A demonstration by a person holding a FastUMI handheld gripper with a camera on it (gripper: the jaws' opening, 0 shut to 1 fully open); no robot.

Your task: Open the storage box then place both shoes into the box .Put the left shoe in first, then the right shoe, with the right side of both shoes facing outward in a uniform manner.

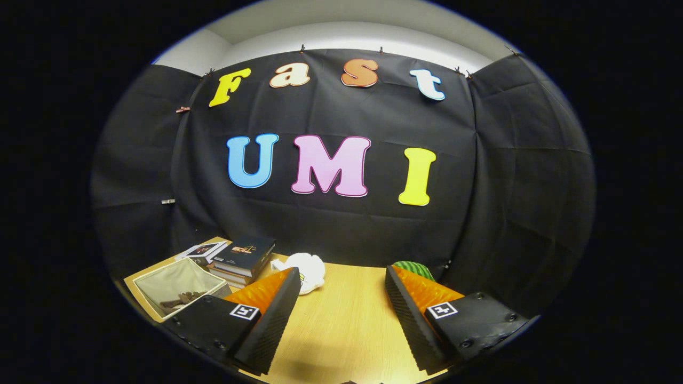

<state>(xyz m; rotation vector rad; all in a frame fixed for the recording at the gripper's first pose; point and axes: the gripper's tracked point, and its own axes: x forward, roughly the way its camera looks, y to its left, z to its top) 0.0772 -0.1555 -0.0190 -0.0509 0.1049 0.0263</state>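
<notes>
The gripper sits at the bottom centre of the frame with its two black ribbed, orange-backed fingers spread wide apart, holding nothing; bare light wooden tabletop shows between them. At the lower left, just beside the left finger, stands a clear, open-topped plastic storage box with a pale rim; something small and dark lies on its bottom, too unclear to identify. Behind the box, near the middle left, is a stack of dark hardcover books, with a flat light-edged booklet lying just left of them. Ahead of the left fingertip, a white plush toy rests on the table near the black cloth wall. A green striped rounded object peeks over the right fingertip. The shoes cannot be made out on the table.
</notes>
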